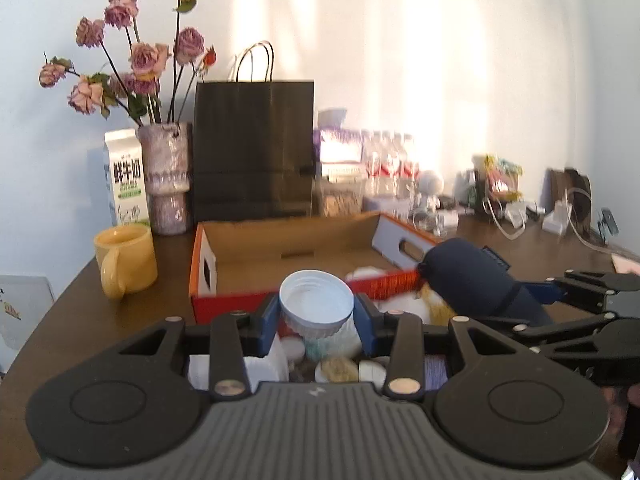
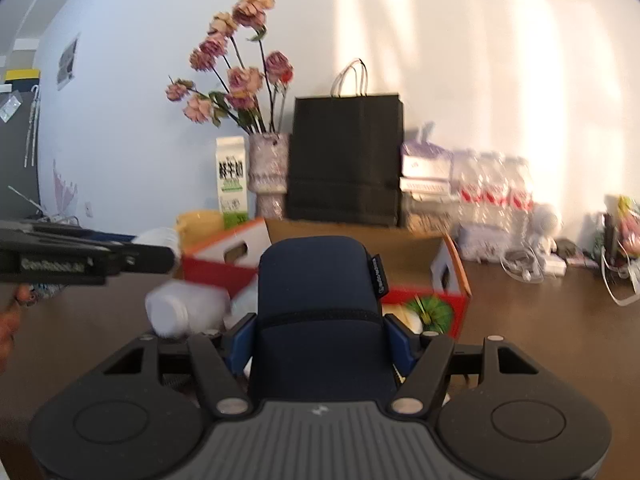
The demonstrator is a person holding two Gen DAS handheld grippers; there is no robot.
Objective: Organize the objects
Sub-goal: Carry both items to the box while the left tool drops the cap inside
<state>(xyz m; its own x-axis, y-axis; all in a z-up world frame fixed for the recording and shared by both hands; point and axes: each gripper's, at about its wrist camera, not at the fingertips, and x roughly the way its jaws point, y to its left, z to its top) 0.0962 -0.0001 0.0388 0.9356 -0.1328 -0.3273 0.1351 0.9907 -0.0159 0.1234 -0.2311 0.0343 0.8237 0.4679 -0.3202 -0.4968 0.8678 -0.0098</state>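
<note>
left gripper [image 1: 317, 316] is clamped on a white-lidded jar [image 1: 316, 308], held up just before the cardboard box [image 1: 280, 248]; right gripper [image 2: 320, 344] squeezes a navy pouch [image 2: 320, 300] beside it, over the wooden table [image 1: 72, 312].

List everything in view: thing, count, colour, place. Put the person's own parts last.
cardboard box: one, brown inside, red-orange outside, table centre
white-lidded jar: one, clear with white lid, between left gripper's pads
navy pouch: one, dark blue, between right gripper's pads
mug: one, yellow, left of box
milk carton: one, white and green, by wall
vase of dried roses: one, pinkish, beside carton
paper bag: one, black, behind box
water bottles: one pack, clear with red labels, right of bag
table: one, brown
left gripper: black, blue pads
right gripper: black, blue pads
</note>
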